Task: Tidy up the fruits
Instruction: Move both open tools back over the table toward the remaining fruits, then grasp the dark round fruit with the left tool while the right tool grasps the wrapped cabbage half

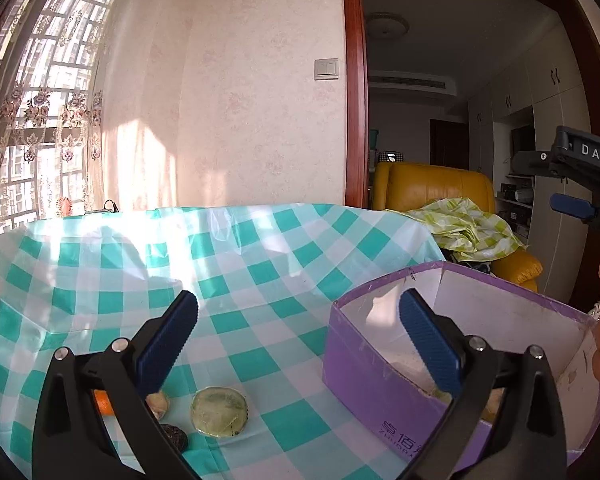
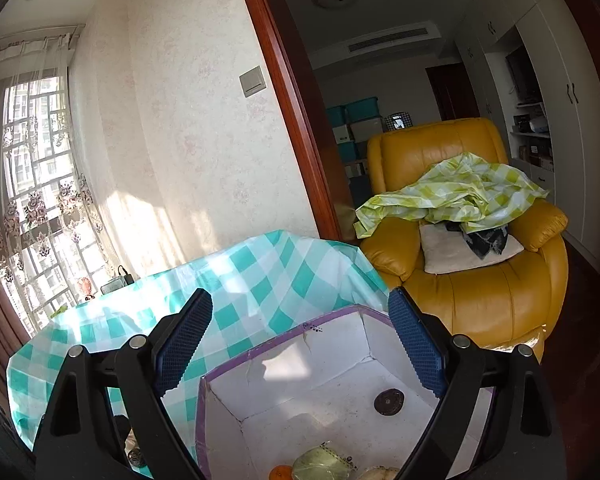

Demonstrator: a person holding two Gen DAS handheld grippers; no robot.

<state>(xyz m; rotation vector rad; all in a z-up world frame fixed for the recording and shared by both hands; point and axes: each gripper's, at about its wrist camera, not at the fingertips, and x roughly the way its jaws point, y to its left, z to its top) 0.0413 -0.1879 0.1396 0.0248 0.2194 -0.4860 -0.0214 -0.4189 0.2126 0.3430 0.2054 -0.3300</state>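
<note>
**Fruit sorting: both grippers spread wide, holding nothing**

Left wrist view: left gripper spread wide, nothing between the blue pads. Pale green wrapped round fruit below and between the fingers on the teal-and-white checked tablecloth; orange piece and dark round item behind the left finger. Purple cardboard box at the right finger.

Right wrist view: right gripper spread wide, empty, above the box's white interior. Pale green fruit and small orange fruit low inside; dark round disc nearer the right finger.

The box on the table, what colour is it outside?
Purple outside, white inside; the left wrist view shows it best.
</note>
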